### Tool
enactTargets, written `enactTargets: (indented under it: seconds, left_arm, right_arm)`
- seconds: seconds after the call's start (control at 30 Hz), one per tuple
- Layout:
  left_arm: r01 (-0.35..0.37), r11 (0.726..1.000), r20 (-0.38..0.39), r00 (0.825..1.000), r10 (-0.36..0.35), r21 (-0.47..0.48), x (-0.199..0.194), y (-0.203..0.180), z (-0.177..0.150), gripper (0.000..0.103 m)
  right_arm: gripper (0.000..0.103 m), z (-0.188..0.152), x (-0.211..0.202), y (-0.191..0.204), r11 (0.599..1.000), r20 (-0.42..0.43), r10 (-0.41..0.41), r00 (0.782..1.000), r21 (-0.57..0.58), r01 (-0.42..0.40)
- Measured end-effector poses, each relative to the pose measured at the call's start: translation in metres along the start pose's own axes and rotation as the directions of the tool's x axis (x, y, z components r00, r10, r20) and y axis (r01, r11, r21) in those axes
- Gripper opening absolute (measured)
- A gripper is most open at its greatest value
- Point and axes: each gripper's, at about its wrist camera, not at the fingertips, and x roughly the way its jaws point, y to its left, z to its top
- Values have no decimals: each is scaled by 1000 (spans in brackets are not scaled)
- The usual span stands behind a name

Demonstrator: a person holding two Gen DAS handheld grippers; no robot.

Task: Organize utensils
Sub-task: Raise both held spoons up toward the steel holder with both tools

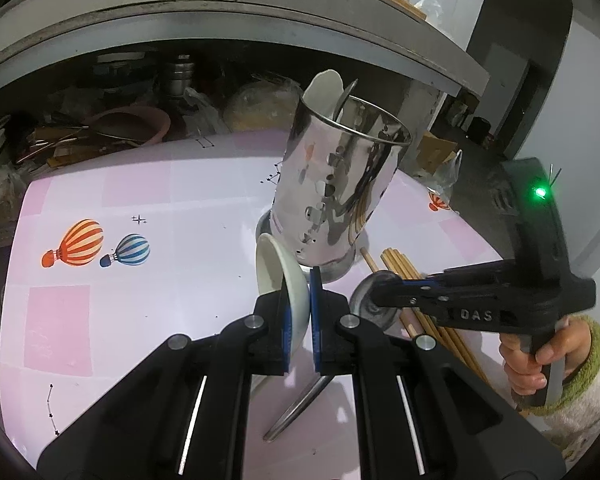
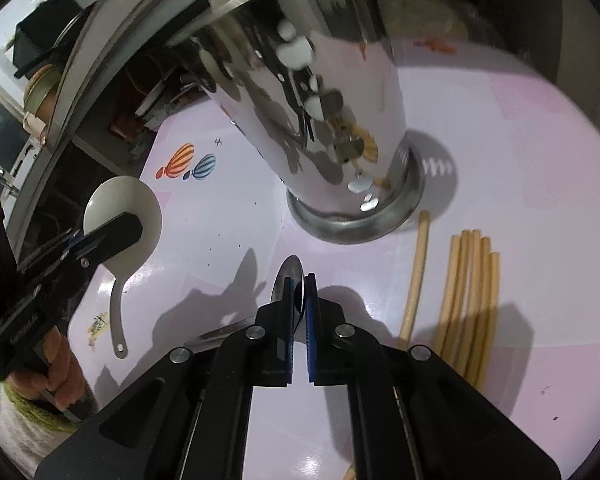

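left gripper (image 1: 309, 308) clamped on white spoon (image 1: 278, 276), bowl upright between its pads, handle hanging below | right gripper (image 2: 299, 300) closed tight on steel spoon (image 2: 288, 280) | steel holder (image 1: 340, 184) stands just ahead of both tips | chopsticks (image 2: 466, 292) lie right of right gripper, near holder's base | bare tablecloth (image 1: 180, 280) left of left gripper

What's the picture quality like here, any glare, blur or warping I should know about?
Left wrist view: fisheye bends the shelf edge; the steel utensil holder mirrors its surroundings; a green light flares. Right wrist view: the holder's top is blurred, glare whitens the tablecloth and the left gripper casts dark shadows.
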Motion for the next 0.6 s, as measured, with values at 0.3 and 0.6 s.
enactTargets:
  seconds: [0.3,0.6]
  left_arm:
    - [-30,1000,38,999,30,-2,-12,-13,9,7]
    - [-39,999,76,996,39,6,-24,-33,22,7]
  right_arm:
    - [5,-6,-17,-8,1000,49,-13,999,-18,13]
    - [4,-10,-42,-17,1000,99,-20,995,-19,22]
